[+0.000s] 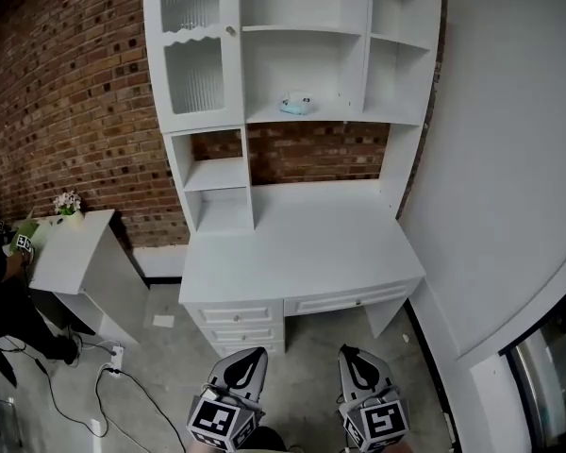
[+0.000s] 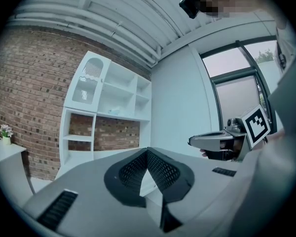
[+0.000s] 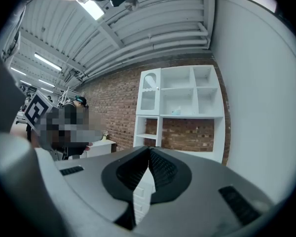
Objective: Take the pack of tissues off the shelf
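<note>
In the head view, the pack of tissues (image 1: 297,106) lay pale blue in the upper middle of the frame, on the middle shelf of the white shelf unit (image 1: 307,119) above the desk (image 1: 302,243). My left gripper (image 1: 252,355) and right gripper (image 1: 350,353) sat at the bottom edge, side by side and well short of the desk. I judged the task barely begun: the approach was the step in hand, and the pack was untouched.

In the left gripper view, the jaws met at their tips at lower centre with nothing between them. The pack showed as a small pale shape left of centre, far off.

In the right gripper view, the jaws were likewise pressed together and empty at lower centre, and the pack sat on its shelf just right of centre.

Next, I reckoned one gripper would need to rise to shelf height, spread its jaws and reach in over the desk to straddle the pack.
</note>
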Available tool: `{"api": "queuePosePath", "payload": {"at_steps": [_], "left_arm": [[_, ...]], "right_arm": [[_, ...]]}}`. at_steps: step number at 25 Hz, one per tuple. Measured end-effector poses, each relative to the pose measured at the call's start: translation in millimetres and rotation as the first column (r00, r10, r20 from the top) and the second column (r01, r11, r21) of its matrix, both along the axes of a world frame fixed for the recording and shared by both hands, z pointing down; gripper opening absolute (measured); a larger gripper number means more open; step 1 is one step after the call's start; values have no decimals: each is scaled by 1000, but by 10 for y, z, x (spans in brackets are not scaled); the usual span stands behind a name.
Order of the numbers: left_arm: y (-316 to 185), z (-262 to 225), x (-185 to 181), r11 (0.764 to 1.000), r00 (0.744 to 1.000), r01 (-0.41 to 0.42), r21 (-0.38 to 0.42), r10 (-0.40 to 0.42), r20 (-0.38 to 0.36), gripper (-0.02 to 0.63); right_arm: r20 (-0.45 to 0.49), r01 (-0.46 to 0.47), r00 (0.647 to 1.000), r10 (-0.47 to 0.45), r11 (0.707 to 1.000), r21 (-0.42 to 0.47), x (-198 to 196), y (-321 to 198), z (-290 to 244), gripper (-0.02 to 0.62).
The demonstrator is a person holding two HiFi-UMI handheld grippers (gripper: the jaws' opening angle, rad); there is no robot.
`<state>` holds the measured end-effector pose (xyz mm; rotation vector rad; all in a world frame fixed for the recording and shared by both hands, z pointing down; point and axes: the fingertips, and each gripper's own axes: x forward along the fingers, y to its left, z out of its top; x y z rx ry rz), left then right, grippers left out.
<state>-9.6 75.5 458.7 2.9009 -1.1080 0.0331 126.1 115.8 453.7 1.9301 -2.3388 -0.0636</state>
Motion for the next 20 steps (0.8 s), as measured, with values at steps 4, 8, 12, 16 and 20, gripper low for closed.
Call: {"api": "queuePosePath", "payload": {"at_steps": [4,8,12,16,20], "left_arm": [[-251,92,113,1000,1000,4,-2,-4,-2,8],[-591,211,202,999,1000,-7,-43,7,10,8],[-1140,100,364,999,999,-35,-11,35,-5,8],[-1735,-32,525,997,998,-70,17,70,-7,8],[-2402,-169,655,994,994,-110,18,111,-8,8]], "right_arm": [[-5,-1,1000,1,1000,-6,131,-249,62,8],[-11,-4,1000,3,1000,-4,191,-589,130,8],[-4,-25,1000,25,1000,10,306,-1062,12,8],[-9,-50,999,50,999,7,428,-1652,-73,8],[-11,-80,997,80,997,9,548,-2339,-211,8]]}}
